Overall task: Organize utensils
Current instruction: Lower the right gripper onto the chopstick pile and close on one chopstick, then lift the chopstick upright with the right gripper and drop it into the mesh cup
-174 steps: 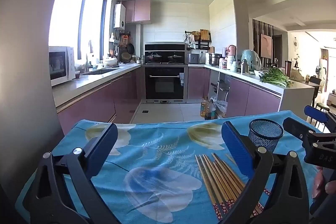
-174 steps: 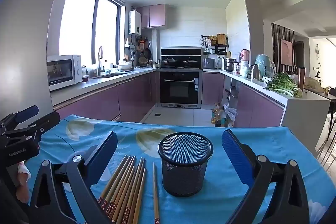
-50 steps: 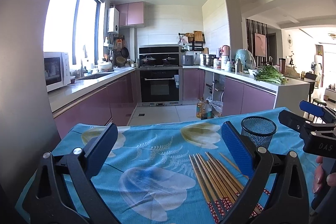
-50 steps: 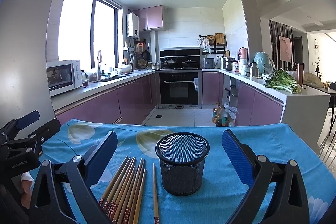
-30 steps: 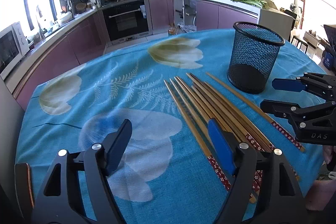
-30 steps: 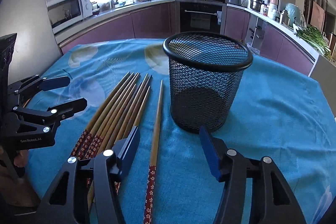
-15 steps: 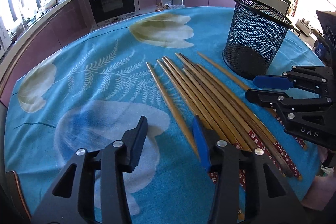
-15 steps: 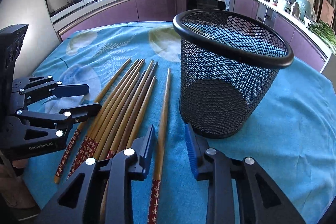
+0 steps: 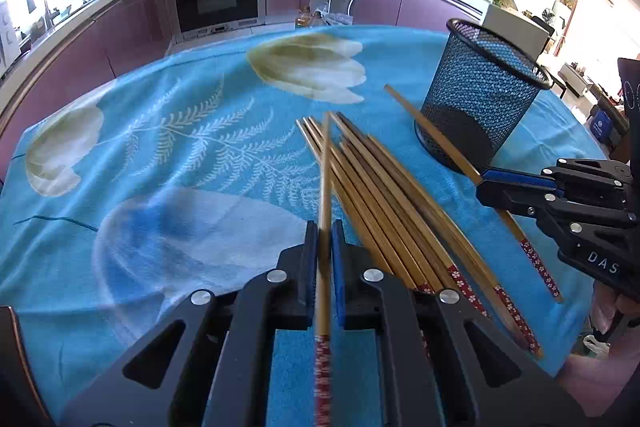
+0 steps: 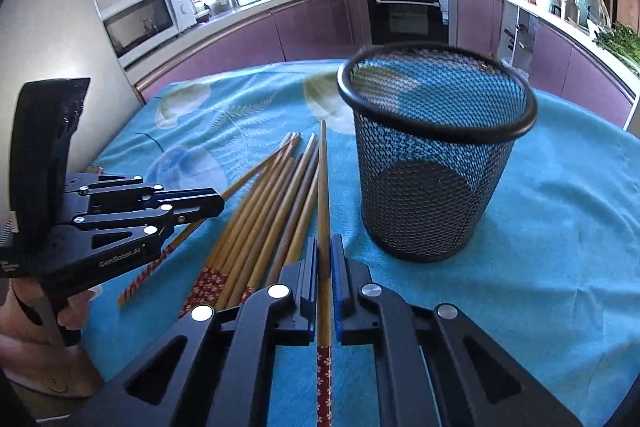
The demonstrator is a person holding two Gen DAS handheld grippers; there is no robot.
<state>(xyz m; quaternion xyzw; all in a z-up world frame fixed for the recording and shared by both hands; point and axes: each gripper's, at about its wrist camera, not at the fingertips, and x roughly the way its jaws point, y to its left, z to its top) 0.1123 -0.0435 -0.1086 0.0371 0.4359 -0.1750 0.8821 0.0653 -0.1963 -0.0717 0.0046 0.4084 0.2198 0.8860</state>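
- Left gripper (image 9: 324,227): jaws pinched right down on one chopstick (image 9: 325,183). The stick runs straight forward between the blue pads, and its tip crosses over the near ends of the loose pile. Its red patterned end pokes back past the jaws toward the camera.
- Pile of chopsticks (image 9: 384,203): lying flat on the blue flowered tablecloth (image 9: 180,147), fanned a bit, roughly mid-tabletop toward the near edge. Patterned red ends point at the near edge, plain tips point at the far edge. It sits between the two grippers.
- Right gripper (image 10: 325,251): also clamped almost fully closed, on a second chopstick (image 10: 323,187). That one sits at the right side of the pile, just beside the cup. From the left wrist view you can see the same stick running diagonally past the cup's base.
- Mesh cup (image 10: 436,155): black wire holder, standing upright on the right part of the tabletop, just right of the pile. Nothing inside it that I can see.
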